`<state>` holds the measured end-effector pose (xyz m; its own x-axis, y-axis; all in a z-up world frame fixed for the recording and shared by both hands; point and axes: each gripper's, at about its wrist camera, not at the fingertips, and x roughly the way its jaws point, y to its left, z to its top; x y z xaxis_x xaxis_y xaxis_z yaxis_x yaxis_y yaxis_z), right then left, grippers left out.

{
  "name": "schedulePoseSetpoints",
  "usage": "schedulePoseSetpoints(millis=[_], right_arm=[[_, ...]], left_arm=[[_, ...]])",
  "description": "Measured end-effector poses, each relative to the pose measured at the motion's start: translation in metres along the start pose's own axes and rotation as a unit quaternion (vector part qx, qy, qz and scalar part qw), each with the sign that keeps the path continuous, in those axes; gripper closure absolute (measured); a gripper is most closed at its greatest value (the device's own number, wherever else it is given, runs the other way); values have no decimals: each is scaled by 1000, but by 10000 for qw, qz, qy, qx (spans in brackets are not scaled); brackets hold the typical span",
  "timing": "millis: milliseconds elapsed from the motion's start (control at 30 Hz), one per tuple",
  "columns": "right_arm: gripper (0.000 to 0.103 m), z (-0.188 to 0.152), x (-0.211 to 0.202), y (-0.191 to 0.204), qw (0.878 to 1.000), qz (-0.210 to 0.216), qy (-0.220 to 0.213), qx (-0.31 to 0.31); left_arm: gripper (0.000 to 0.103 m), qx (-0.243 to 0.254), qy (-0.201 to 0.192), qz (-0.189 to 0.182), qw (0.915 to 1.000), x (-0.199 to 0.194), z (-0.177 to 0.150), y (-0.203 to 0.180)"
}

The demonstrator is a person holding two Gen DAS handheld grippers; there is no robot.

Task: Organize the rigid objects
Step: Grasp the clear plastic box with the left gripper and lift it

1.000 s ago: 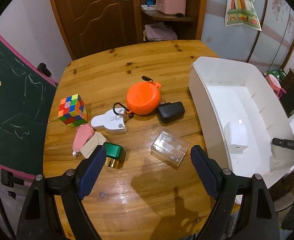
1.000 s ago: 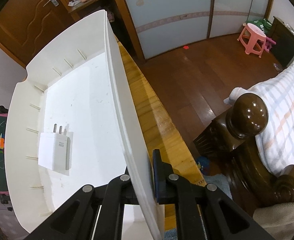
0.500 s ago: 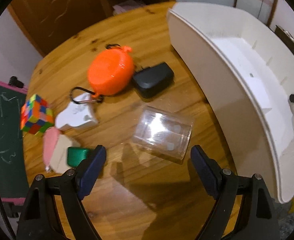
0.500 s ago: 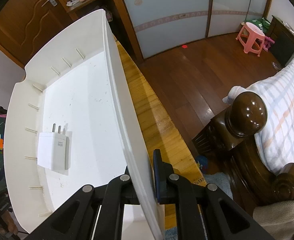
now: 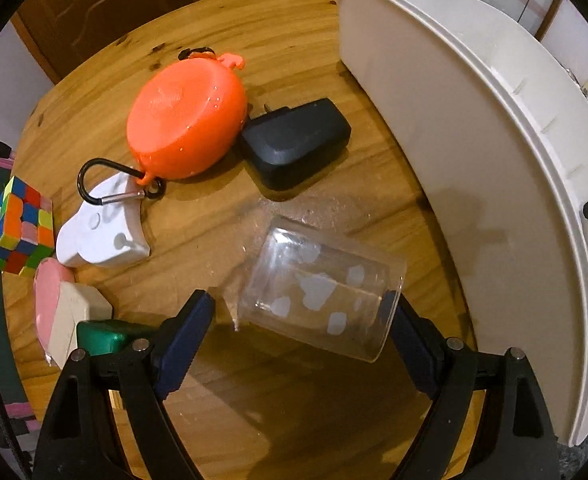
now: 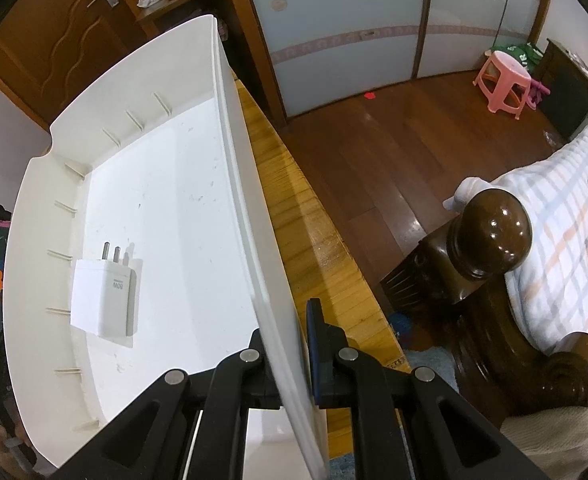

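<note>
Rubik's cube (image 5: 20, 230) sits far left on the wooden surface (image 5: 294, 60), then the orange round case (image 5: 188, 114) touching the black adapter (image 5: 295, 142); left claw (image 5: 299, 320) is spread wide around the clear plastic box (image 5: 321, 292), pads not squeezing it; right claw (image 6: 294, 344) is pinched onto the white bin (image 6: 246, 208) wall, white charger (image 6: 106, 296) lying inside.

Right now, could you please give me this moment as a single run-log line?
left gripper: open, straddling clear box | right gripper: shut on white bin wall | white charger: in bin
</note>
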<state>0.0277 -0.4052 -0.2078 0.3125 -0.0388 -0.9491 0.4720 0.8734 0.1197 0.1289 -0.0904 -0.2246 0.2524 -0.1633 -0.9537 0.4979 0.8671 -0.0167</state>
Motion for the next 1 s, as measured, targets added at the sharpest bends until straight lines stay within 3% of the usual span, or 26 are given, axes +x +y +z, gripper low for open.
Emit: schedulePoseSetpoints(millis=[167,233,467,667,1000], right_arm=[[94,0,0,0,10000,4,15,9],[94,0,0,0,10000,4,21,4],[94,0,0,0,10000,17,33,13],[94,0,1,-2,10000,18,55,38],[92,0,3,-13,9991,376,102,162]], left_arm=[[17,94,-89,-47,9999,-1,-1,-1],[35,167,-227,-90,9996,-5,-3,-1],[36,-86,-287,15,9996,-10,-8,3],[36,-383,-546,-62,9978,-44,-11,9],[36,-251,-982,-332,9943,-95,-4,-9]])
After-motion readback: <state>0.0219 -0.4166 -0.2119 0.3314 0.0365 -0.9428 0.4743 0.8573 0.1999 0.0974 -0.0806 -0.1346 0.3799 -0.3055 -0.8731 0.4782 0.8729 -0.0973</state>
